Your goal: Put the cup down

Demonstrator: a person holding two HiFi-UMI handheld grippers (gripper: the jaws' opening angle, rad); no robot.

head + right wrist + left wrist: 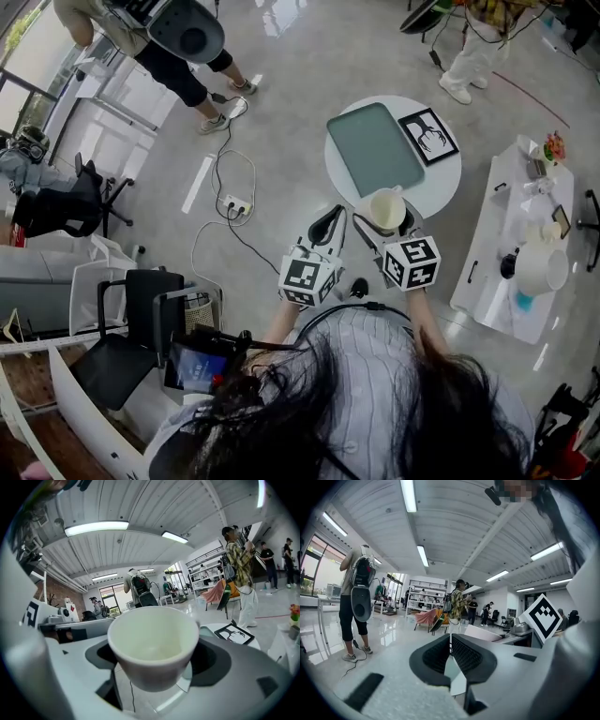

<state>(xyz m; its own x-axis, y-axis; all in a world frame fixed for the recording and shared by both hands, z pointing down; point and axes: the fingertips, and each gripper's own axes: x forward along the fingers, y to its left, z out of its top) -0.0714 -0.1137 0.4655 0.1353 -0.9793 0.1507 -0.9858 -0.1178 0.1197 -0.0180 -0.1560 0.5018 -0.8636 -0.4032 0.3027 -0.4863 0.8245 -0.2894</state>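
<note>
A cream cup (386, 208) is held upright in the air over the near edge of the round white table (441, 192), with my right gripper (385, 225) shut on it. In the right gripper view the empty cup (153, 641) fills the middle between the dark jaws of that gripper (157, 660). A teal tray (375, 148) and a framed black-and-white picture (428, 136) lie on the table beyond the cup. To the left of the cup my left gripper (325, 228) hangs over the floor. Its jaws (451, 654) are pressed together with nothing between them.
A white side table (487, 272) with a white bowl, a dark kettle and small items stands at the right. A black chair (141, 323) is at the left. A power strip (234, 202) with cables lies on the floor. People stand at the far left and far right.
</note>
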